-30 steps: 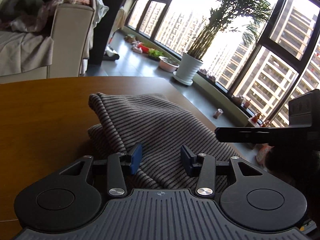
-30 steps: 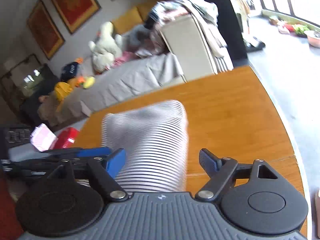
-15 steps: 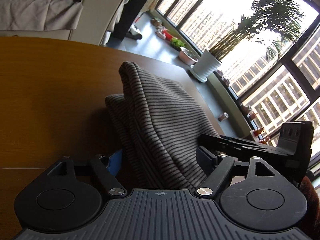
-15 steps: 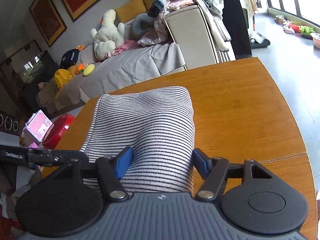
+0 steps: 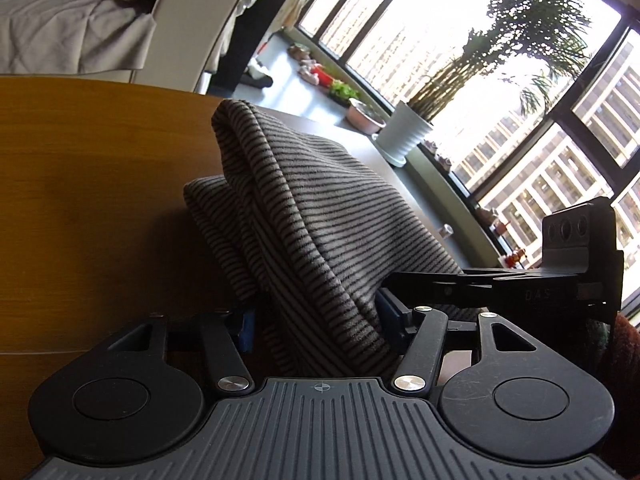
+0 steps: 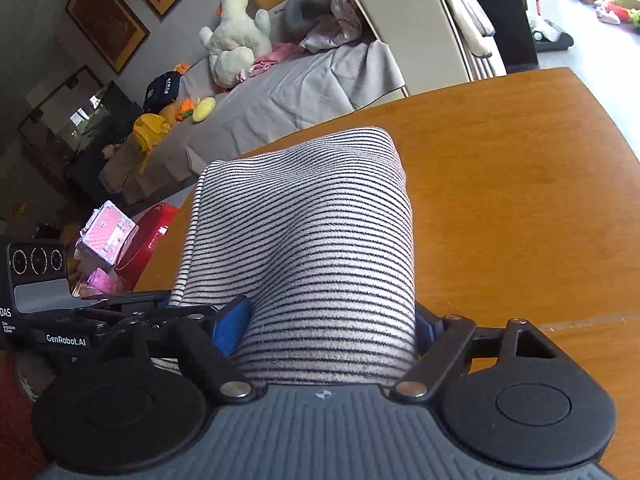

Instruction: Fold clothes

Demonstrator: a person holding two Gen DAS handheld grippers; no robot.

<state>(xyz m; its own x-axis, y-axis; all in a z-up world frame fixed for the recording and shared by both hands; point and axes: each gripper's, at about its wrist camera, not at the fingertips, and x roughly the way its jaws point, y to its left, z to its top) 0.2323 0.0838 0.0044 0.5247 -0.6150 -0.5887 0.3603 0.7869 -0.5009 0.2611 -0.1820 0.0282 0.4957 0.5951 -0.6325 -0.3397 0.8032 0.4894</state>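
Observation:
A folded grey garment with thin dark stripes (image 5: 312, 216) lies bunched in a thick roll on the brown wooden table (image 5: 80, 184). My left gripper (image 5: 316, 320) is shut on its near end, and the cloth fills the whole gap between the blue pads. From the other side, my right gripper (image 6: 328, 324) is shut on the same striped garment (image 6: 312, 232), its fingers pressing into both flanks of the roll. Each gripper shows in the other's view: the right gripper (image 5: 520, 280) at the right edge, the left gripper (image 6: 80, 320) at the lower left.
A sofa (image 6: 320, 80) with a plush toy (image 6: 236, 36) and loose clothes stands beyond the table (image 6: 520, 200). A potted plant (image 5: 404, 132) sits by the tall windows. A red box (image 6: 148, 236) and a pink case (image 6: 106, 232) are on the floor past the table's left edge.
Both grippers have gone from wide open to shut on the folded garment. The cloth has bunched up higher between them, and the two grippers have come closer together.

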